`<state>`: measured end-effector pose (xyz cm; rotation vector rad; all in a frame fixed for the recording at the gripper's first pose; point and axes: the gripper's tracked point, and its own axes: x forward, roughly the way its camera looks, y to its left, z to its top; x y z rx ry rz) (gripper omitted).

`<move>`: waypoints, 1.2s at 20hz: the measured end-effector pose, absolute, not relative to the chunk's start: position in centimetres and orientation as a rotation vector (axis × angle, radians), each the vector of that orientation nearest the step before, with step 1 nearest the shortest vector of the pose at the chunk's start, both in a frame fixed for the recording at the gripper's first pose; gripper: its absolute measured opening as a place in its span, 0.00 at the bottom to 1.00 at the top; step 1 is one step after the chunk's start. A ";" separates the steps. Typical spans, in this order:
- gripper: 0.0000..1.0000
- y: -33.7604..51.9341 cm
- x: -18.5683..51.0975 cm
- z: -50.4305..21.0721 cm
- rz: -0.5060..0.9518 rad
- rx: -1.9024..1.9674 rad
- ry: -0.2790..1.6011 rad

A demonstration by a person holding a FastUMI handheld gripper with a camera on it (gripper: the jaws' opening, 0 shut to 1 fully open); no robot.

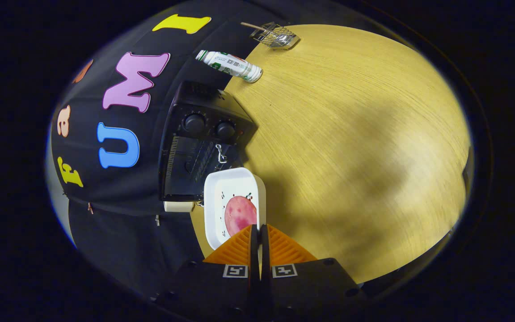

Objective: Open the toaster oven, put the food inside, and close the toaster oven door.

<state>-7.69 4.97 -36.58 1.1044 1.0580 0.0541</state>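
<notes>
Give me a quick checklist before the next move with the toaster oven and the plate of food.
1. Toaster oven door open: not ok; it looks closed.
2. Food on the white plate: ok; a pink piece lies in it.
3. Gripper free to grasp: ok; its fingers are closed together, holding nothing.
4. Way to the door handle: not ok; the plate sits just in front of the door.
5. Other things out of the way: ok; the bottle and wire rack lie beyond the oven.
6. Inside of oven ready: cannot tell.

No legible text on anything.
</notes>
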 end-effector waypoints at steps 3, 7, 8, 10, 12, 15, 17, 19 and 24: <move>0.05 8.5 -5.9 -35.4 0.043 1.134 1.004; 0.05 11.9 -2.6 -35.4 -0.017 1.169 0.948; 0.05 12.6 -1.8 -35.8 -0.047 1.176 0.935; 0.05 13.9 -0.4 -36.5 -0.125 1.197 0.898; 0.05 14.7 1.4 -37.1 -0.212 1.221 0.849; 0.05 15.9 4.0 -37.6 -0.339 1.278 0.763; 0.05 16.8 5.6 -37.8 -0.413 1.324 0.713; 0.05 17.4 6.9 -38.2 -0.488 1.360 0.665; 0.05 18.7 9.7 -39.6 -0.624 1.428 0.624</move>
